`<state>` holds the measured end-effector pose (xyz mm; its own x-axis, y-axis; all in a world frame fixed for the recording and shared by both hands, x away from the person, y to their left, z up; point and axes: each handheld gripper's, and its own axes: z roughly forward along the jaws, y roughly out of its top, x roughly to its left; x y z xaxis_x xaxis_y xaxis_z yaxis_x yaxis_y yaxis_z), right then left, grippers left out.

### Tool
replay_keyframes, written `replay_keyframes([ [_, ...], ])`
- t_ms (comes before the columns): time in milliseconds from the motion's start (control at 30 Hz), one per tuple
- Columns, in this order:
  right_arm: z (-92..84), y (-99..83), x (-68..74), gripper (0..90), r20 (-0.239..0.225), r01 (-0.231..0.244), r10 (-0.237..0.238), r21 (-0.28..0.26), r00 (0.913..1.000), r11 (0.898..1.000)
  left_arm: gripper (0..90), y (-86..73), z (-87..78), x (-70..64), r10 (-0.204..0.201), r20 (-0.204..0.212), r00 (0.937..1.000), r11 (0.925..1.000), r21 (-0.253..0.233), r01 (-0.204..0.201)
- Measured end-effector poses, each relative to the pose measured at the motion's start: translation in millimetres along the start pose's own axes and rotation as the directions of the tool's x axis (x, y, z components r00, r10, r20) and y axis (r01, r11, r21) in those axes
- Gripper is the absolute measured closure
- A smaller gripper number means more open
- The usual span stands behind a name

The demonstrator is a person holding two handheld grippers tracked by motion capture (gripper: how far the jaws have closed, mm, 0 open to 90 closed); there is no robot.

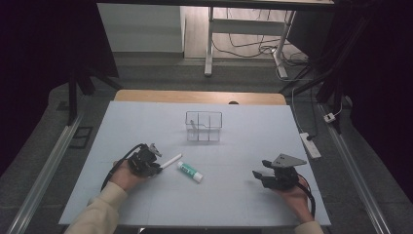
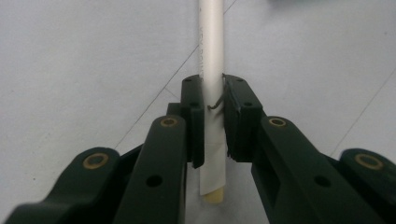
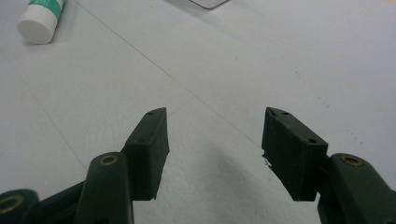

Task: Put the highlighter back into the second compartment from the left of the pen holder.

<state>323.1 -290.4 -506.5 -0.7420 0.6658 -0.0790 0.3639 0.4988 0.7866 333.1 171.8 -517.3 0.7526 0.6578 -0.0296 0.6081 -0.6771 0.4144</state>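
A thin white stick (image 2: 211, 46) lies on the pale table sheet (image 1: 146, 122), and my left gripper (image 2: 214, 100) is shut on its near end, pads pressing both sides. In the high view the same white stick (image 1: 171, 161) pokes out to the right of the left gripper (image 1: 155, 168), held low at the table's left front. A white glue stick with a green label (image 1: 190, 172) lies just right of it. My right gripper (image 3: 212, 135) stands open over bare sheet, and in the high view this right gripper (image 1: 260, 174) sits at the right front.
A clear plastic box with compartments (image 1: 203, 126) stands at the middle of the table, farther back. The glue stick (image 3: 41, 19) lies off the right gripper's upper left. A power strip (image 1: 310, 145) lies off the table's right edge.
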Motion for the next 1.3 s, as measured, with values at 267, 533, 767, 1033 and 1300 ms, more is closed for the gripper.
replay_keyframes([
  [267,0.5,-0.3,-0.3,40.4,0.000,-0.004,0.004,-0.002,1.0000,1.000,78.9,-3.7,-1.2,2.5,-0.011,0.005,0.9999,0.9993,-0.036,0.011],
  [533,0.2,-0.1,-0.1,40.5,-0.001,-0.009,0.009,-0.008,1.0000,1.000,78.9,-6.2,-15.0,5.7,-0.026,0.030,0.9992,0.9898,-0.139,0.030],
  [767,0.0,0.3,0.2,40.4,-0.008,-0.014,0.014,-0.018,0.9999,1.000,78.9,-5.3,-26.5,5.7,-0.034,0.044,0.9984,0.9716,-0.232,0.044],
  [1033,0.2,1.2,1.0,40.4,-0.021,-0.025,0.024,-0.031,0.9995,0.999,78.9,-0.4,-36.9,1.5,-0.035,0.063,0.9974,0.9433,-0.328,0.054],
  [1300,0.2,1.8,1.7,40.3,-0.023,-0.031,0.030,-0.037,0.9993,0.999,78.8,1.2,-40.2,-1.9,-0.029,0.079,0.9964,0.9238,-0.379,0.057],
])
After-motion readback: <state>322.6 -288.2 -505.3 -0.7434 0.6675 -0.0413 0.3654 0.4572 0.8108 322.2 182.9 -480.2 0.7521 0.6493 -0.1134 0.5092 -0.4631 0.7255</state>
